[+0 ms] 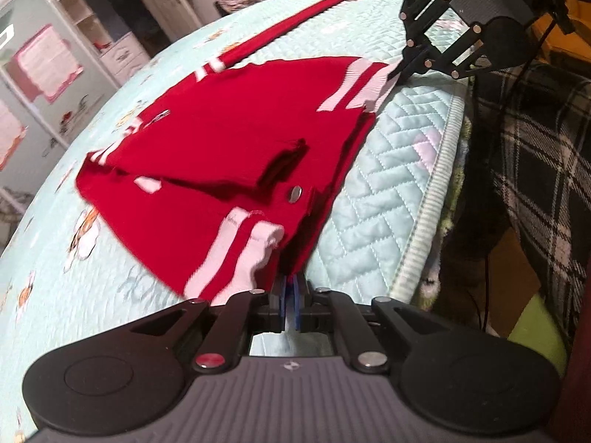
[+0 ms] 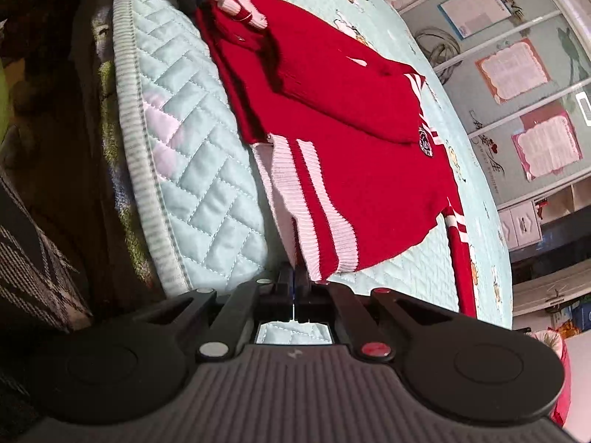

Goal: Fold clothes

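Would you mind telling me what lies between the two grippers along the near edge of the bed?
The red sweater's striped hem spans it: the left gripper pinches one corner, the right gripper the other. Left wrist view shows both; no other object lies between.

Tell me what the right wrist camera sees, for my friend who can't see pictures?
A red sweater with white-striped trim lies on a pale blue quilted bed. The right gripper is shut on its striped hem at the near corner.
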